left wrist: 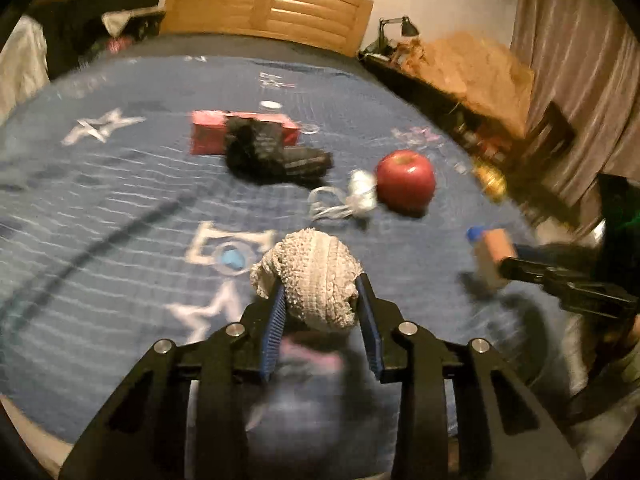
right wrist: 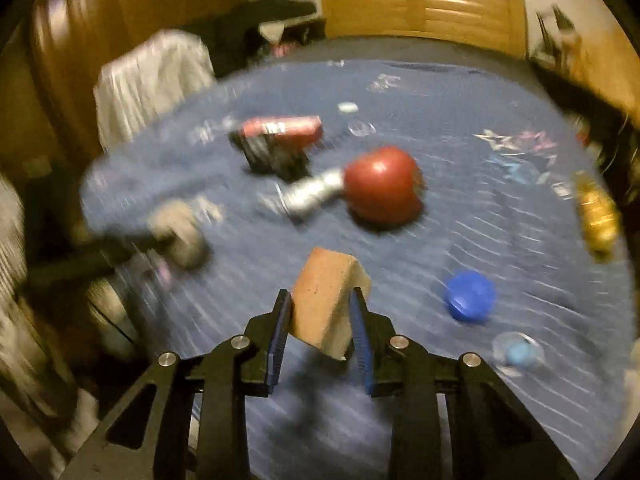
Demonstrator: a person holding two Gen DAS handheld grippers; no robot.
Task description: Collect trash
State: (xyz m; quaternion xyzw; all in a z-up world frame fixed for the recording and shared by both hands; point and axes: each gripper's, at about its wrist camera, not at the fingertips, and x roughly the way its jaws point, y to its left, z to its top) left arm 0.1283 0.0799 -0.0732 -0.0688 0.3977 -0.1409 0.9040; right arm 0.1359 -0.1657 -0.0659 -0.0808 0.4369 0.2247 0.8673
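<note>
My left gripper [left wrist: 320, 285] is shut on a balled grey knitted cloth [left wrist: 316, 268], held above the blue star-patterned bedspread [left wrist: 100, 200]. My right gripper [right wrist: 320, 294] is shut on a tan wedge-shaped spongy block [right wrist: 322, 304], its blue pads pressing both sides. In the left wrist view the right gripper [left wrist: 505, 261] shows at the right with the block [left wrist: 490, 252]. In the right wrist view the left gripper [right wrist: 132, 242] is a blur at the left with the grey cloth [right wrist: 180, 232].
On the bed lie a red apple [right wrist: 382, 184], a crumpled white wrapper [left wrist: 360, 192], a black bundle [left wrist: 272, 152] over a red box [left wrist: 208, 128], a blue cap [right wrist: 469, 296], a clear lid [right wrist: 518, 350] and a gold object [right wrist: 596, 212]. A wooden headboard [left wrist: 268, 4] stands behind.
</note>
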